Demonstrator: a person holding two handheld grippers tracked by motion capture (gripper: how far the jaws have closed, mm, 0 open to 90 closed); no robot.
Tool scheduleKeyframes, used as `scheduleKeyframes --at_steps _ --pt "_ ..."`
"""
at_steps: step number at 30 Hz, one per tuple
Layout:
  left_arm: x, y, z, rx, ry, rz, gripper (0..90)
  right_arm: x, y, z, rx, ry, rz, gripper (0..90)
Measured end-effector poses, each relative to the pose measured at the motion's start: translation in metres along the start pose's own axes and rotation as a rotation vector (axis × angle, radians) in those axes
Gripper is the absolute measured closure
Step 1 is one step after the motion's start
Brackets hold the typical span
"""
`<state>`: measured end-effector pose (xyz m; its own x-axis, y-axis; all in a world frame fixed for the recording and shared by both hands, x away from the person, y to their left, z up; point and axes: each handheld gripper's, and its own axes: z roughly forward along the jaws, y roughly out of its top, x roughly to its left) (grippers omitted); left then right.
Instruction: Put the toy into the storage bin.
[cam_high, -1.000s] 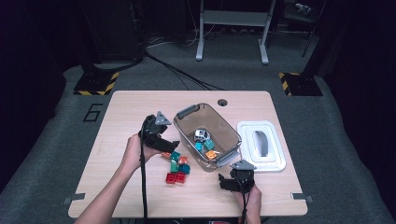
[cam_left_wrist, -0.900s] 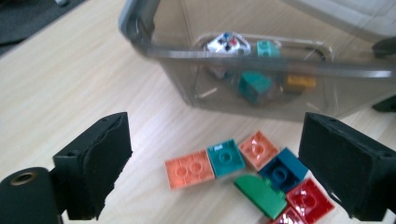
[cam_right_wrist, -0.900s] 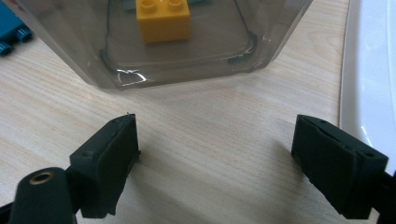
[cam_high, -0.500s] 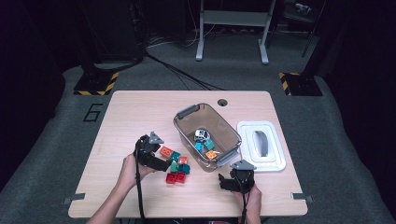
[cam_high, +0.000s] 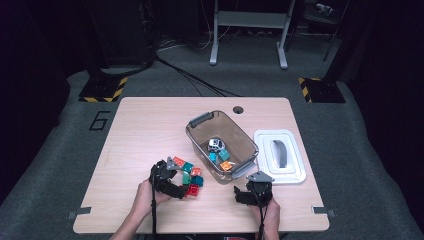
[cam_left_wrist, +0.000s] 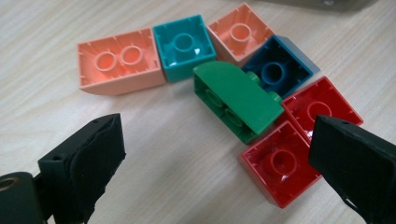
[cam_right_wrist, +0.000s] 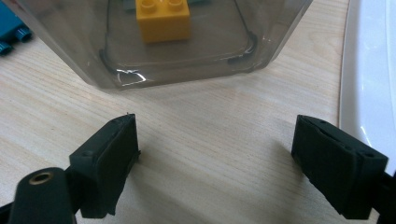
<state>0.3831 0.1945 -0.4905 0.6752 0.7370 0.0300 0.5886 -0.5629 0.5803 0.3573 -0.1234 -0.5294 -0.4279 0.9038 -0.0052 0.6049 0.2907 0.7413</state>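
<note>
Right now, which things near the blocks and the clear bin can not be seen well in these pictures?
- High view: the left gripper covers part of the loose blocks; their count stays unsure.
- Left gripper view: its right jaw hides a corner of the red block.
- Right gripper view: the top edge cuts off the clear bin; the yellow block shows, the rest inside is hidden.
- High view: the toy in the bin is too small to identify.

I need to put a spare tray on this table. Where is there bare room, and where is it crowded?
Free: the far left stretch of the table, behind the block pile, and the far right strip behind the white lid. Crowded: the near middle, where the pile, the clear bin, the lid and both grippers sit.
</note>
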Motion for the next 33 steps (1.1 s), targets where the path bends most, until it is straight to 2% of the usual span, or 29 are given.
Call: scheduleKeyframes --at_steps 5,12,16,21,24,28,33 --pt "-0.003 -0.003 0.004 0.011 0.026 0.016 4.2 0.0 0.0 0.0 0.0 0.0 0.0 14.1" --pt "0.006 -0.009 0.0 0.044 0.055 0.018 5.3 0.0 0.0 0.0 0.0 -0.001 -0.002 14.1" --pt "0.015 -0.012 -0.007 0.036 0.061 -0.005 6.8 0.001 0.0 0.0 0.003 -0.003 0.006 14.1" --pt "0.021 -0.008 -0.017 -0.01 0.059 -0.046 7.7 0.0 0.0 0.0 0.0 0.0 0.0 14.1" --pt "0.014 -0.005 -0.014 -0.011 0.051 -0.035 8.6 0.001 0.0 0.0 0.003 -0.003 0.007 14.1" --pt "0.005 -0.004 -0.004 0.024 0.047 -0.003 11.0 0.001 0.0 -0.001 0.003 -0.003 0.007 14.1" --pt "0.004 -0.008 -0.002 0.058 0.037 0.025 17.3 0.0 0.0 0.0 0.0 -0.001 0.0 14.2"
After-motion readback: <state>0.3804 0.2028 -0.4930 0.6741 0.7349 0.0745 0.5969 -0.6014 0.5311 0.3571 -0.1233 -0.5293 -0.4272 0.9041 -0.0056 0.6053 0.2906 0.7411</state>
